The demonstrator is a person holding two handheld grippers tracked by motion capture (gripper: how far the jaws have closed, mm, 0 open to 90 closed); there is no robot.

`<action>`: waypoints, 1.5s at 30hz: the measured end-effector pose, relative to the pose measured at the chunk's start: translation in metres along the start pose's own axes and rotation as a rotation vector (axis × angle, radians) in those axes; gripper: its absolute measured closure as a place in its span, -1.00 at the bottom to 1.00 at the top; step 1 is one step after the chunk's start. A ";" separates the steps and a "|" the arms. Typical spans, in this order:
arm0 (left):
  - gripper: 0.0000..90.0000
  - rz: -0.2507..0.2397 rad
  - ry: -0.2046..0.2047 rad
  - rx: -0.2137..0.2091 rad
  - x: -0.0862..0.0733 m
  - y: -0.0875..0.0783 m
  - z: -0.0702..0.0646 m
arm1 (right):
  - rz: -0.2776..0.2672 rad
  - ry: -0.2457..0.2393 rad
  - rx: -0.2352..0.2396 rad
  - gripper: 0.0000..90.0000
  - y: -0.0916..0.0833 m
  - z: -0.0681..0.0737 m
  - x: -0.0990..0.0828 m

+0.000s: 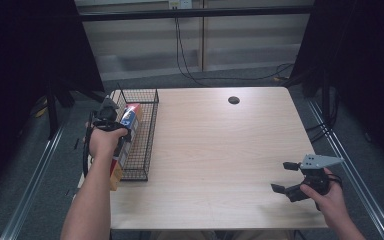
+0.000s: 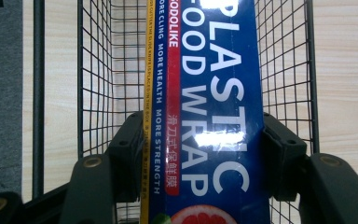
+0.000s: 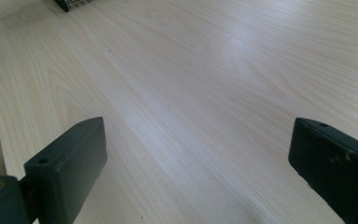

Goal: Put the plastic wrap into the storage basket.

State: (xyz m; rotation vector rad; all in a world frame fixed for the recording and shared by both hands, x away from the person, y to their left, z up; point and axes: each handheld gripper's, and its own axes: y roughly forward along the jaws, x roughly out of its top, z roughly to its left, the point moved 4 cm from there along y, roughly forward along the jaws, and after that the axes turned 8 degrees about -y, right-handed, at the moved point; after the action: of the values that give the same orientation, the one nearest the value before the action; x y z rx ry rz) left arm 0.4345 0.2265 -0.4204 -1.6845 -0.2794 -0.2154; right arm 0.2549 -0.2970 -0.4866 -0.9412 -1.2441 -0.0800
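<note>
Clamped between the left gripper's (image 2: 204,154) black jaws is a long blue plastic wrap box (image 2: 209,116), both pads pressing its sides. Just beyond and beneath those jaws, the box runs lengthwise into the black wire basket (image 1: 147,131), whose mesh walls flank it on either side. Well apart, the right gripper (image 1: 285,176) hovers with jaws spread wide and nothing between them, over the bare wooden table (image 1: 220,150).
</note>
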 end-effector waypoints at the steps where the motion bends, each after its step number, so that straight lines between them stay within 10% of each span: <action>1: -0.05 -0.002 -0.001 0.004 0.000 0.001 0.000 | 0.001 -0.002 -0.001 -0.91 0.000 0.000 0.000; 45: -0.07 0.023 -0.050 0.026 -0.001 0.013 0.004 | 0.001 -0.002 0.000 -0.91 -0.001 0.000 0.000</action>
State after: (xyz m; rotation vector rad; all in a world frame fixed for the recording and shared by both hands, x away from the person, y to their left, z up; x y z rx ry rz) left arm 0.4376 0.2287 -0.4332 -1.6685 -0.2993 -0.1522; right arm 0.2547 -0.2975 -0.4863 -0.9419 -1.2450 -0.0779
